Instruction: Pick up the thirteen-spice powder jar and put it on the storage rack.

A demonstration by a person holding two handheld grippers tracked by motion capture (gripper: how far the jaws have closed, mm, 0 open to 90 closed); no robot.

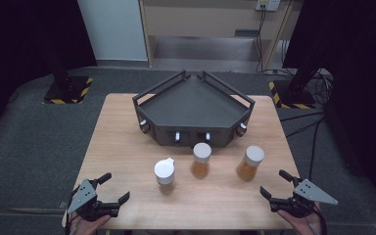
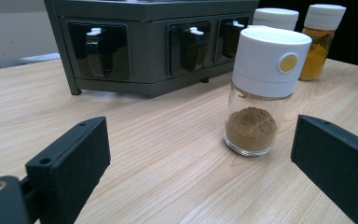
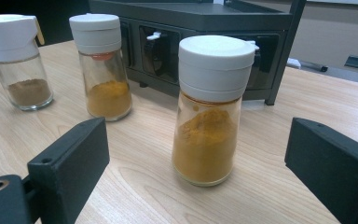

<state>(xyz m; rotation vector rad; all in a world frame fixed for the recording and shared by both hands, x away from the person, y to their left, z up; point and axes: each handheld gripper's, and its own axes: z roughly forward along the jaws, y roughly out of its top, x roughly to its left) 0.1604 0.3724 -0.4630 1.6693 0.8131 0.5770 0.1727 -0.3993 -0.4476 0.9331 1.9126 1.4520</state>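
Jars upright before rack (image 1: 194,110): brown-powder jar (image 1: 165,175), two orange-powder jars (image 1: 200,160) (image 1: 250,163). I see left gripper (image 1: 110,189) and right gripper (image 1: 273,185) released, empty, nearer me.

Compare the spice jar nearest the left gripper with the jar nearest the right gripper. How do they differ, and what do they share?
The left jar holds brown powder; the right jar holds orange-yellow powder. The left jar is only about a quarter full; the right jar is more than half full. The left jar's cap bears a yellow dot, which the right jar's cap lacks in these views. Both are clear glass, white-capped and upright on the table.
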